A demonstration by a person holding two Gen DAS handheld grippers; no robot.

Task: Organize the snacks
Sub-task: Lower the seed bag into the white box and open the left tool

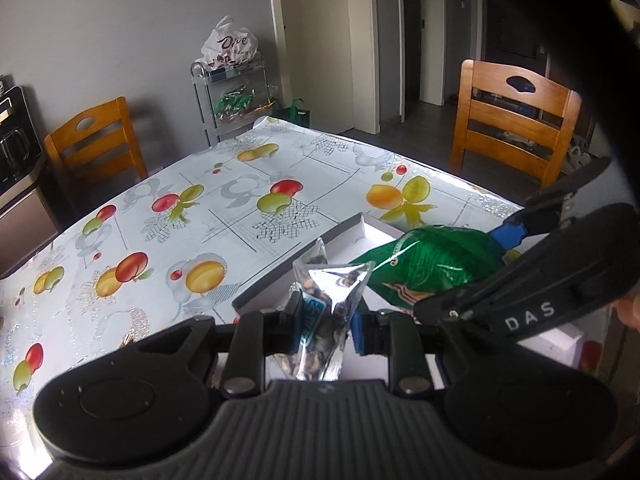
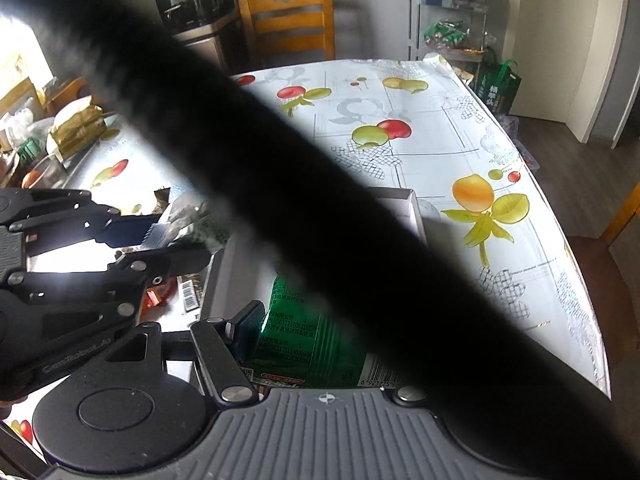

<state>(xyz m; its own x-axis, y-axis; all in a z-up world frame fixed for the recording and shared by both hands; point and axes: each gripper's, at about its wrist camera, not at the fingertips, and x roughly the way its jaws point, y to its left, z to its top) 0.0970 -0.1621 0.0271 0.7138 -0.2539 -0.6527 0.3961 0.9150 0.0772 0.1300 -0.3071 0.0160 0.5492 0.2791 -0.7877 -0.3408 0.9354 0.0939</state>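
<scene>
A: The clear nut packet [image 1: 332, 304] is clamped upright between the left gripper's [image 1: 326, 320] blue pads, just above the white box [image 1: 372, 232].

B: And the green bag [image 2: 304, 332] is gripped by the right gripper [image 2: 320, 344], held over that box on the fruit-print tablecloth [image 2: 460, 128].
</scene>
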